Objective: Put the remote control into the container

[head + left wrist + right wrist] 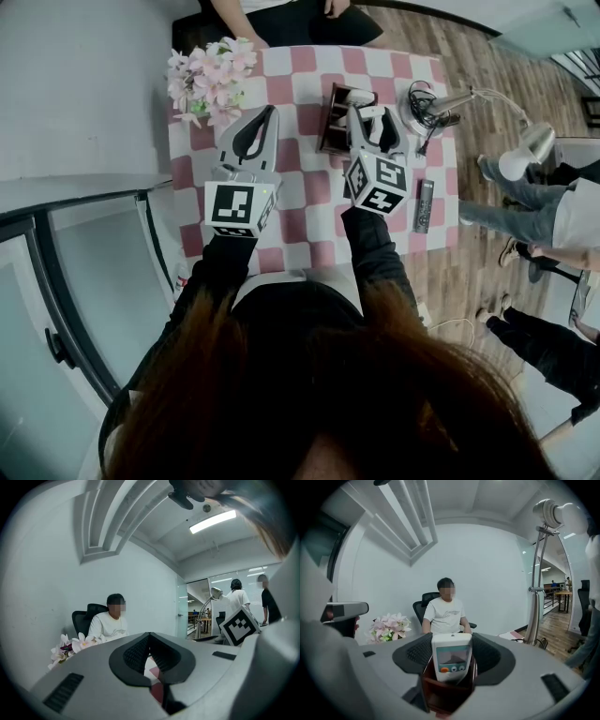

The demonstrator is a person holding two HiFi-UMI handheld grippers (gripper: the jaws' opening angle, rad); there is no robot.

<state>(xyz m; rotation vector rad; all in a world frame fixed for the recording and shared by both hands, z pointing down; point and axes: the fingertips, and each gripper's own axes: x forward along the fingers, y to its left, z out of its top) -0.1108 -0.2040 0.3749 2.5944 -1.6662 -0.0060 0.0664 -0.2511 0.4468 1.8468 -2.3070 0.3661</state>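
the remote control (452, 660) stands on end with its long axis close to vertical. its screen and its row of small buttons, one of them orange, face the right gripper view's camera. the top end points up and the lower end is down inside the dark brown container (443, 693). the right hand-held gripper (451, 638) is clamped on it, one black pad against each long side.

the container's front wall cuts off the bottom part of the remote control, so we cannot see how deep it sits or whether it touches the floor of the container. we cannot make out anything else inside. from the head view the container (335, 117) looks divided, but the right hand-held gripper covers most of its opening and we cannot tell which part the remote control is in. there only a small white piece of it shows between the jaws.

the left hand-held gripper (149, 637) has its jaws pressed together at the tips with nothing between them. a strip of checked cloth shows through the gap behind the pads. it hangs above the worktop (300, 202), beside the pink flowers (208, 80).

a second, black remote (425, 204) lies flat near the worktop's right edge, its long axis running away from us. a desk lamp (525, 145) leans out past that edge. a seated person (446, 611) faces us across the worktop.
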